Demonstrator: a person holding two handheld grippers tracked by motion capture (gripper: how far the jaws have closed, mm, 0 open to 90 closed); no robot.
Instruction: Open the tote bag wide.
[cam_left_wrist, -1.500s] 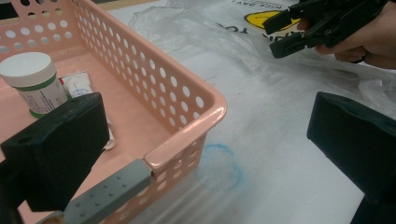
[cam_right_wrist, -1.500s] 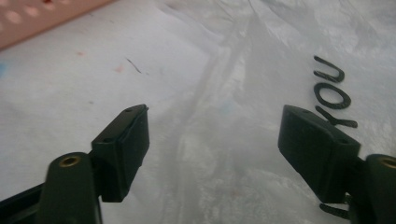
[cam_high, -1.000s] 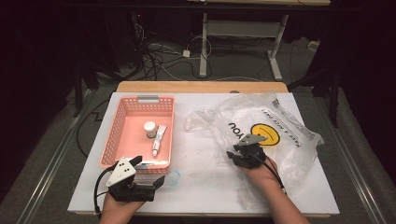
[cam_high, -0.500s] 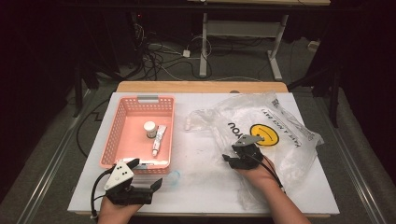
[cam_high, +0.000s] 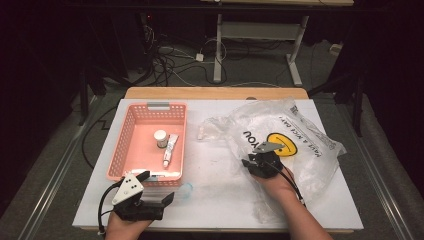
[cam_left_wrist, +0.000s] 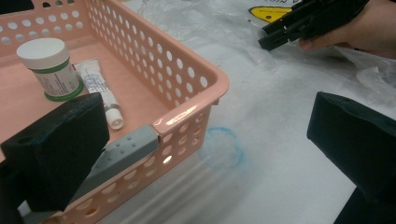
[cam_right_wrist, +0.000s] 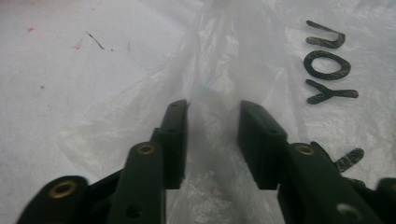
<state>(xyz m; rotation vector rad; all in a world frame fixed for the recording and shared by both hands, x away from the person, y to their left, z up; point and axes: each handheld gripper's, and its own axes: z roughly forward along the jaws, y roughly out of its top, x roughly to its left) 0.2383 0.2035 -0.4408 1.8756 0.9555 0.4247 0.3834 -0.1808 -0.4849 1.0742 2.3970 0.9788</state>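
High view: white table (cam_high: 215, 200) sitting over dark cabled floor (cam_high: 190, 55); right gripper (cam_high: 254, 161) narrowing, just been closing, around bag (cam_high: 300, 135) fold; left gripper (cam_high: 159, 199) gaping wide, empty.

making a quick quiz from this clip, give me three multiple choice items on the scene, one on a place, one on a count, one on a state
1. Where does the white jar stand?
A. inside the pink basket
B. on the plastic bag
C. on the floor

2. How many items lie in the pink basket?
A. none
B. two
C. five

3. How do the jaws of the right hand-held gripper stand?
A. wide open above the basket
B. clamped on the tube
C. partly closed, with a fold of the plastic bag between them

Answers:
1 A, the jar stands on the basket floor beside the tube.
2 B, the jar and the tube are in it.
3 C, the right gripper view shows a gap between the jaws with bag film in it; they have just been closing.
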